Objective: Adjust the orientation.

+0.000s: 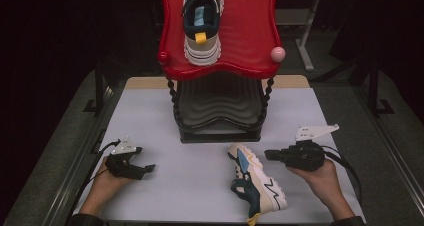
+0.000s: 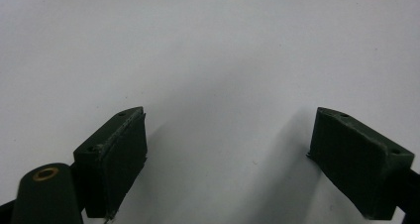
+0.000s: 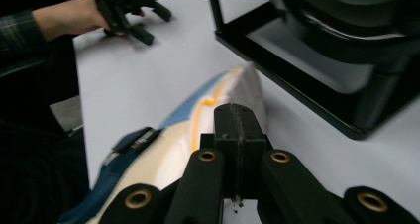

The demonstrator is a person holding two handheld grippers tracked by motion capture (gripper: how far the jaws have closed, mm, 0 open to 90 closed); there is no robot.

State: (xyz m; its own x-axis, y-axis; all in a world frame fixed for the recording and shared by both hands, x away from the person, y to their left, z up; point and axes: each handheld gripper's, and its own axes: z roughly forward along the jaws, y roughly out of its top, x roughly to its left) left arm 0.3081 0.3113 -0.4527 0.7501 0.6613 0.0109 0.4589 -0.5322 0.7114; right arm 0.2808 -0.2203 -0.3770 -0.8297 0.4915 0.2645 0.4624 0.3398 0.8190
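Note:
A white, navy and light-blue sneaker (image 1: 256, 180) lies on its side at the front of the table, toe toward the rack. Its mate (image 1: 202, 25) stands on the rack's red top shelf (image 1: 250, 36). My right gripper (image 1: 268, 155) hovers just right of the lying sneaker, pointing left. In the right gripper view its jaws (image 3: 236, 119) are pressed together with nothing between them, and the sneaker (image 3: 171, 147) lies just beyond. My left gripper (image 1: 145, 165) rests low at the front left. Its jaws (image 2: 230, 115) stand wide apart over bare table.
The two-tier rack has a dark ribbed lower shelf (image 1: 220, 106) and a black base frame (image 3: 317, 85), standing mid-table at the back. A pink ball (image 1: 277, 53) caps the red shelf's right corner. The white table top (image 1: 165, 116) ends at grey side rails.

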